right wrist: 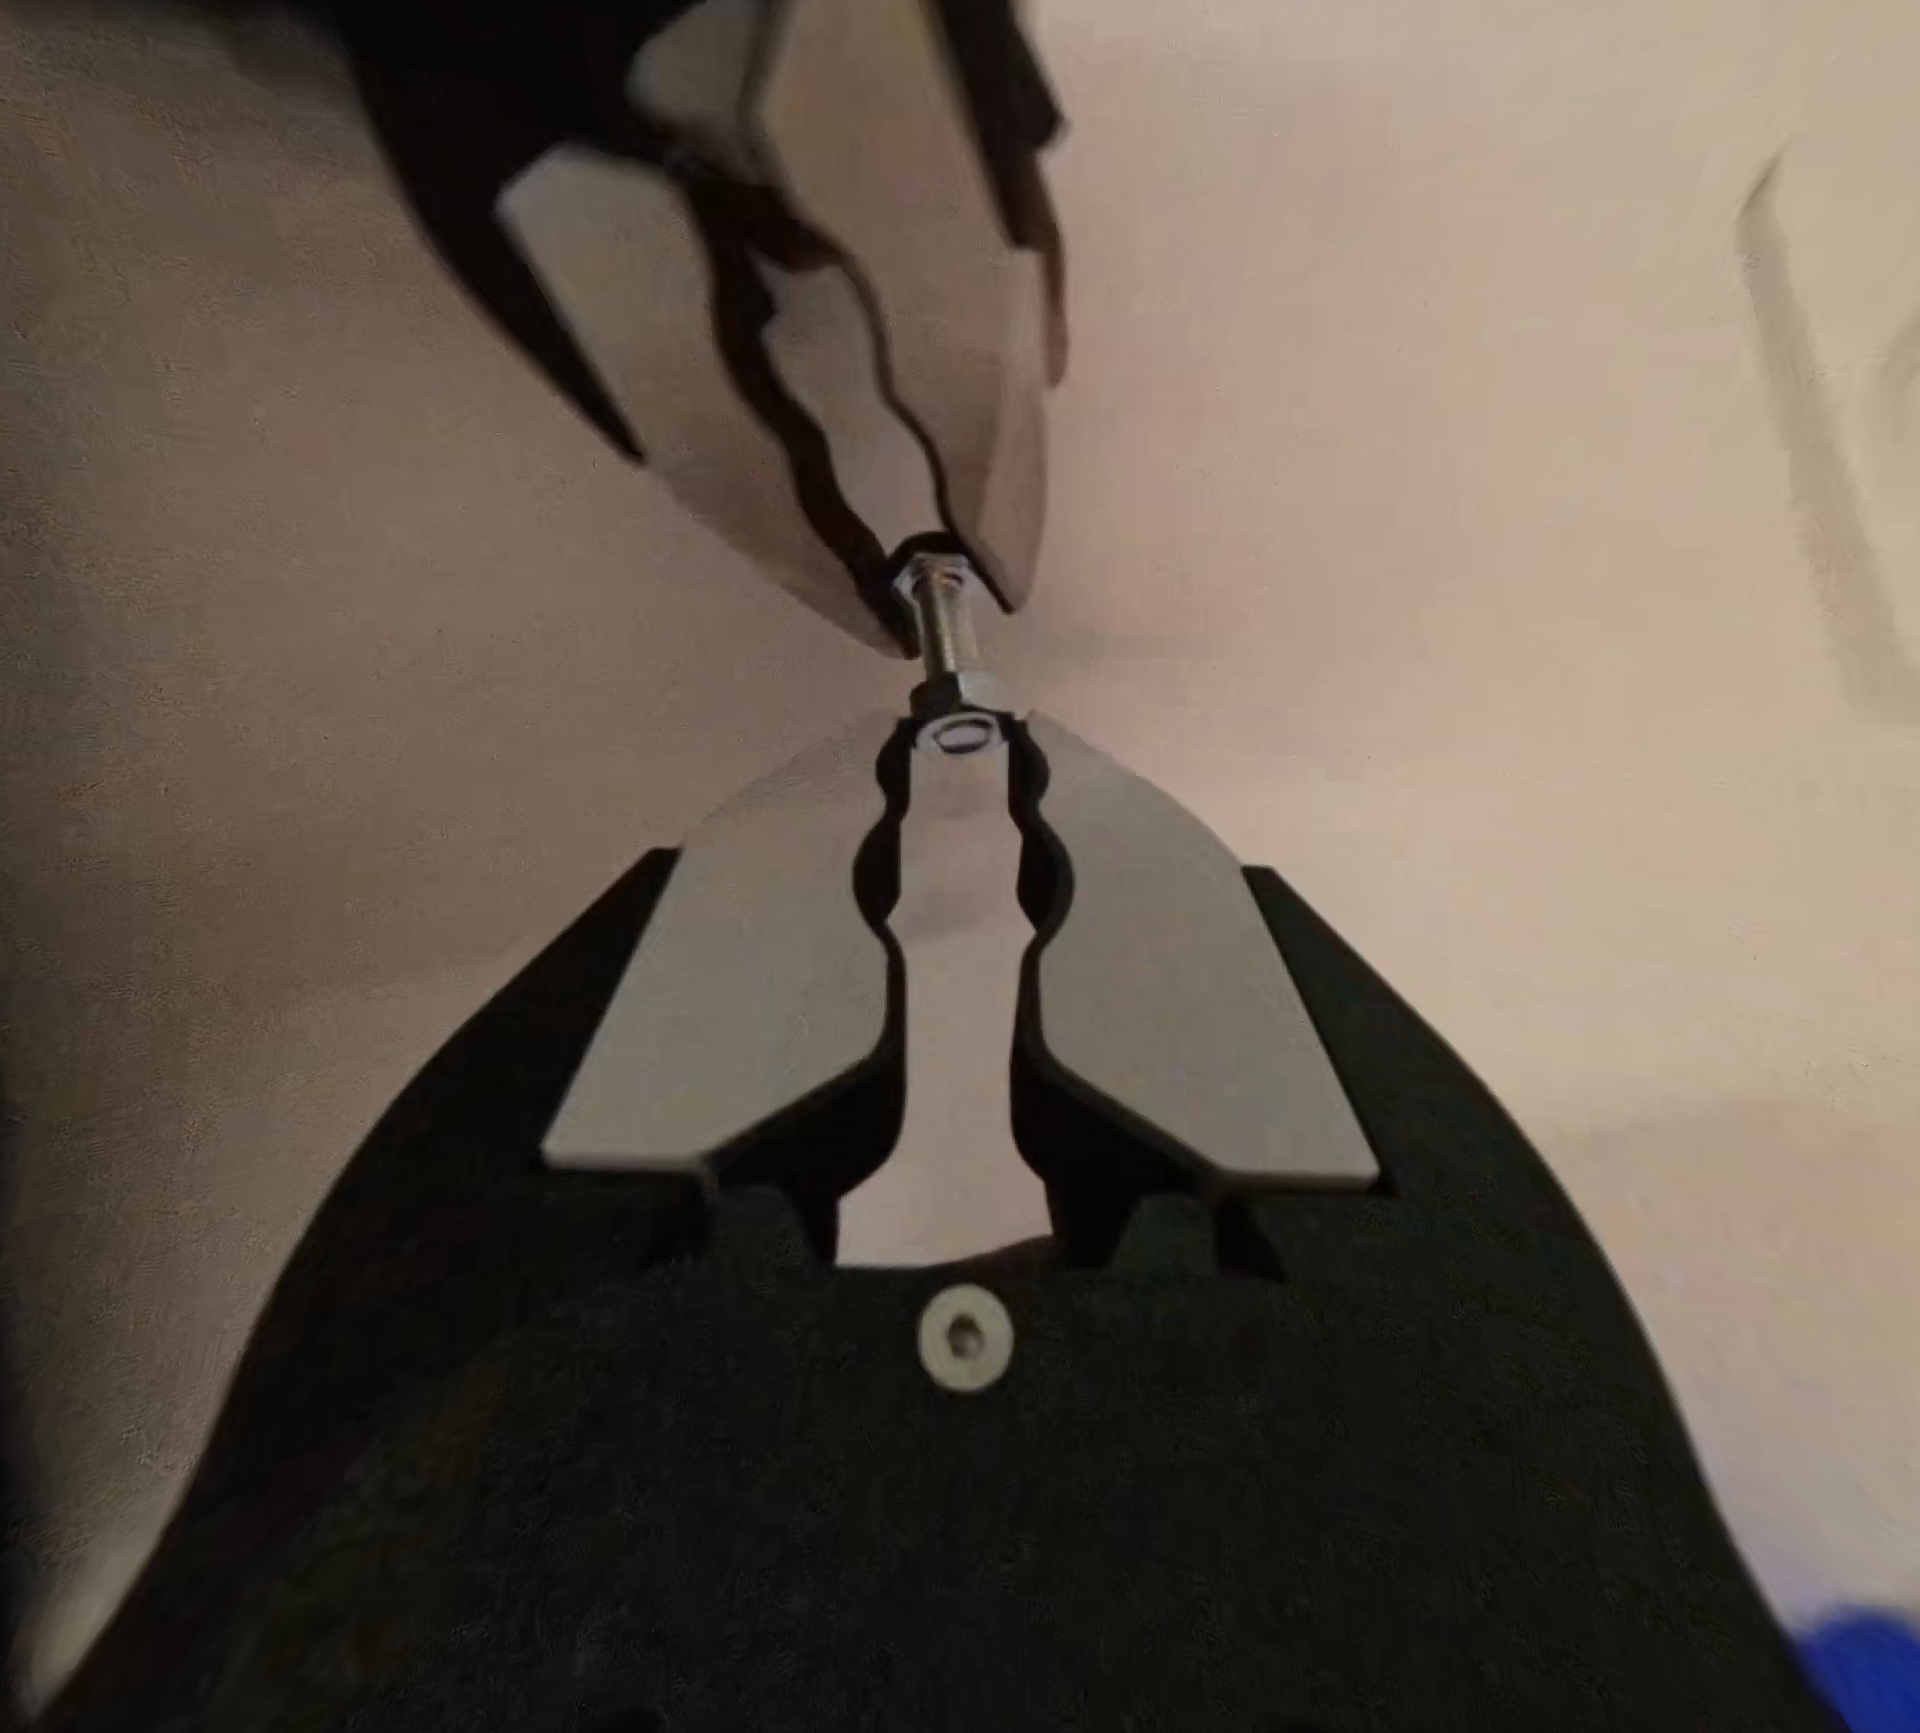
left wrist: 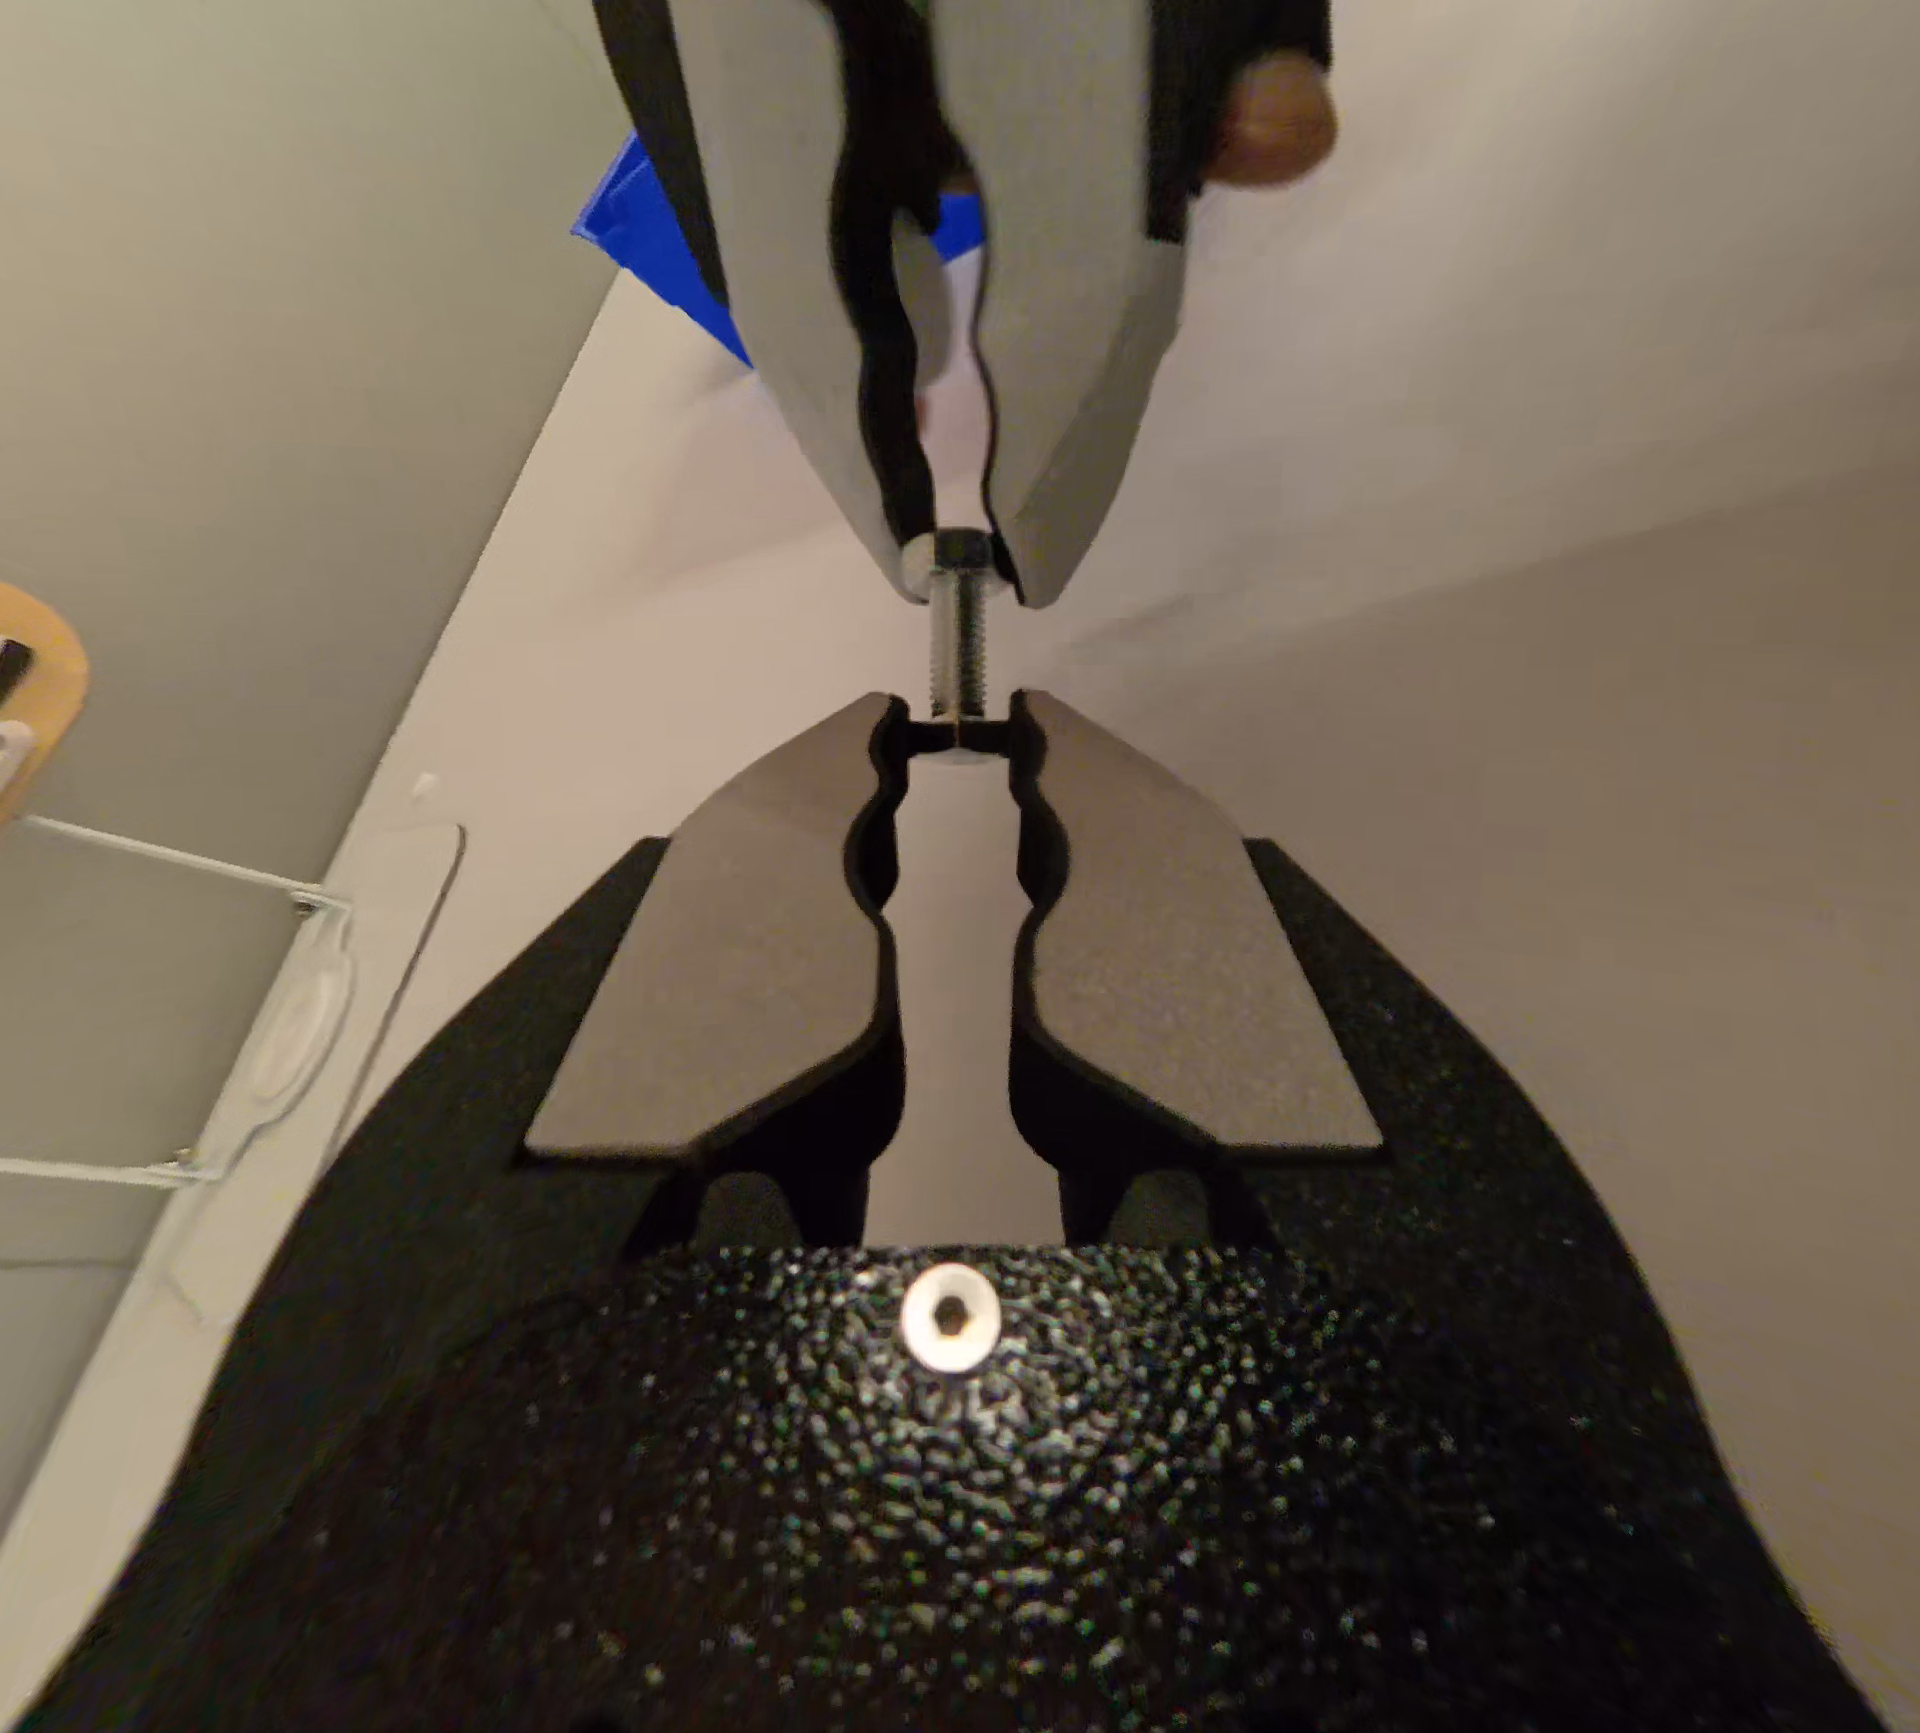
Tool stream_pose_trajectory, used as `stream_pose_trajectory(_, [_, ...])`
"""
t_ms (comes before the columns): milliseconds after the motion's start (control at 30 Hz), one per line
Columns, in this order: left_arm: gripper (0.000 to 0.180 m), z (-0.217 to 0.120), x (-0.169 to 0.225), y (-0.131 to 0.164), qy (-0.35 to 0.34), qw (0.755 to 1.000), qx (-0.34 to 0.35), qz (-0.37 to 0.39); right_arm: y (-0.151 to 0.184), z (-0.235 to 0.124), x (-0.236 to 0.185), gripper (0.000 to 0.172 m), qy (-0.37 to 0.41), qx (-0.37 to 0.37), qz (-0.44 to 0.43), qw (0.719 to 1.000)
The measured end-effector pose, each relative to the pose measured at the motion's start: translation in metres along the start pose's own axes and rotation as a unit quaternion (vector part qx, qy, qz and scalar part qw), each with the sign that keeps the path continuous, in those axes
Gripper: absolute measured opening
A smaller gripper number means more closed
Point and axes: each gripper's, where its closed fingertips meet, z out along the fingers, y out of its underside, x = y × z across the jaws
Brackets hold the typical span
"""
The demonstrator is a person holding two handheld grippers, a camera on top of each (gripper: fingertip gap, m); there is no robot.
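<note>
Left tongs [left wrist: 956, 715] are clamped on one end of the silver bolt [left wrist: 958, 649], pads pressing a hex piece there; right tongs [right wrist: 964, 733] are closed on the nut [right wrist: 961, 736] at the other end, where a second hex nut [right wrist: 954, 692] sits just beyond the tips. The bolt hangs in the air between both tongs, above the pale tabletop [left wrist: 1455, 748]. We'd keep both tongs square to the bolt's axis and hold one end firm while the other turns, or the thread may bind.

Left claw [left wrist: 957, 727] and right claw [left wrist: 961, 577] grip one bolt [left wrist: 958, 655].
</note>
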Motion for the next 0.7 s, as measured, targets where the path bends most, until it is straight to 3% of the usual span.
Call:
stream_pose_trajectory(67, [0.018, 0.000, 0.000, 0.001, -0.009, 0.999, -0.010, 0.031, -0.001, -0.001, -0.007, 0.018, -0.095, 0.009, 0.207, 0.974])
stream_pose_trajectory(100, [0.018, -0.001, 0.001, 0.001, -0.010, 0.999, -0.009, 0.036, -0.002, -0.002, -0.008, 0.018, -0.133, 0.018, 0.268, 0.954])
stream_pose_trajectory(167, [0.018, -0.001, -0.002, -0.001, -0.012, 1.000, -0.006, 0.023, -0.006, -0.006, -0.004, 0.023, -0.158, 0.044, 0.284, 0.945])
stream_pose_trajectory(233, [0.018, -0.002, -0.005, 0.001, -0.011, 1.000, -0.010, 0.008, -0.004, -0.009, 0.009, 0.038, -0.085, 0.055, 0.175, 0.979])
stream_pose_trajectory(300, [0.017, -0.003, -0.007, 0.003, -0.007, 1.000, -0.008, -0.010, -0.005, -0.014, 0.020, 0.044, 0.020, 0.047, -0.012, 0.999])
stream_pose_trajectory(400, [0.018, -0.004, -0.006, 0.001, 0.002, 1.000, 0.003, -0.030, -0.009, -0.015, 0.016, 0.049, 0.118, 0.027, -0.263, 0.957])
stream_pose_trajectory(433, [0.018, -0.003, -0.005, 0.000, 0.006, 0.999, 0.005, -0.032, -0.009, -0.012, 0.010, 0.047, 0.121, 0.024, -0.303, 0.945])
stream_pose_trajectory(500, [0.018, -0.002, -0.002, 0.000, 0.012, 0.999, 0.004, -0.030, -0.007, -0.005, 0.003, 0.024, 0.122, 0.017, -0.331, 0.935])
stream_pose_trajectory(600, [0.018, 0.001, 0.000, 0.005, 0.011, 1.000, -0.012, -0.015, -0.004, 0.001, 0.005, 0.019, 0.113, 0.002, -0.287, 0.951])
stream_pose_trajectory(633, [0.018, 0.001, 0.001, 0.005, 0.009, 1.000, -0.016, -0.008, -0.003, 0.002, 0.004, 0.019, 0.087, 0.001, -0.225, 0.970])
stream_pose_trajectory(700, [0.018, 0.002, 0.004, 0.007, 0.010, 0.999, -0.024, 0.020, 0.001, 0.004, -0.002, 0.019, -0.009, -0.002, -0.022, 1.000])
